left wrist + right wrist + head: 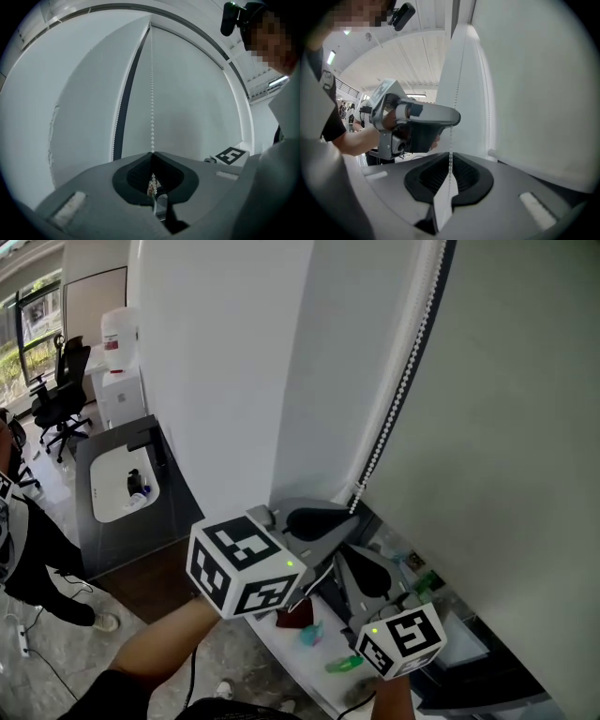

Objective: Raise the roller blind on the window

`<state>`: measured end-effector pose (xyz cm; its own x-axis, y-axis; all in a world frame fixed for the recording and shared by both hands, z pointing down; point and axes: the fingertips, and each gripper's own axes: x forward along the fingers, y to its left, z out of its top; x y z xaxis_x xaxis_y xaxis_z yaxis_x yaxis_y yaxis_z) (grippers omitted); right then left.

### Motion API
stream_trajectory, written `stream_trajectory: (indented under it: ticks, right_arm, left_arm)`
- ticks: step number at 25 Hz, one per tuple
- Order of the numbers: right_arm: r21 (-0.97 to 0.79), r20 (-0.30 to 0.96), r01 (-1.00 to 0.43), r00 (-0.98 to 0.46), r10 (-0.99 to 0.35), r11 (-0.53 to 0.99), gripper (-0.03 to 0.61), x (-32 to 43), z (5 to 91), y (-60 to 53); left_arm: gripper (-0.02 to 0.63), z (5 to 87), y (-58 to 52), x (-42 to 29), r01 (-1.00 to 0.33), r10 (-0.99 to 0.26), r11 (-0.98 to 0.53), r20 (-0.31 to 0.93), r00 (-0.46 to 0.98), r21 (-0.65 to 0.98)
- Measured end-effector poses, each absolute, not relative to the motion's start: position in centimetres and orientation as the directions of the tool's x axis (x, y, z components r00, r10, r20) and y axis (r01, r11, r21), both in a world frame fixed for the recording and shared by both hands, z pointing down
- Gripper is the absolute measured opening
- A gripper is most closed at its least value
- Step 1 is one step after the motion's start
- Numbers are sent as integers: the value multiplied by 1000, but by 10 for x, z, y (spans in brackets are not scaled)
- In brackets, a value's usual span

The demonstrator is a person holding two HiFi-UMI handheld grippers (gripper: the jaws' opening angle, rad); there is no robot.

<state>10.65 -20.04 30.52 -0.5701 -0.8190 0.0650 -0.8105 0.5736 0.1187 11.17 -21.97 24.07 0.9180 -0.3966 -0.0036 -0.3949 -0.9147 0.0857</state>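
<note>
Noted: white plastic beaded pull chain point(152, 108) hung beside lowered white fabric roller blind point(506, 427). Judged light, limp, no stiffness. Beads slippery but gave pads purchase; best gripped across beads, pulled straight down. Left claw point(152, 180) clamped together on chain. Right claw point(450, 173) clamped on same run, just below.

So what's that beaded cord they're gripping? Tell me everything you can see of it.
The bead chain is a thin string of small white balls, plastic by the look, hanging straight beside the pale roller blind. The left gripper is shut on it, and just below, the right gripper pinches the same strand. Its top runs out of the head view.
</note>
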Motion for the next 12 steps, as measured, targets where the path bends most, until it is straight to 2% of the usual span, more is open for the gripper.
stream_trajectory:
  ticks: [3, 6, 12]
  right_arm:
    - [26, -5, -771, -636, -771, 636, 80, 122, 284, -181]
    - [-68, -126, -736, -664, -737, 674, 80, 133, 250, -177]
    - [-2, -167, -743, -660, -732, 670, 101, 115, 198, -201]
  left_arm:
    - [11, 246, -218, 110, -391, -391, -918, 24, 920, 56]
    - [11, 261, -216, 112, -371, -368, -926, 48, 928, 65]
    - [11, 307, -209, 118, -369, -357, -924, 116, 927, 98]
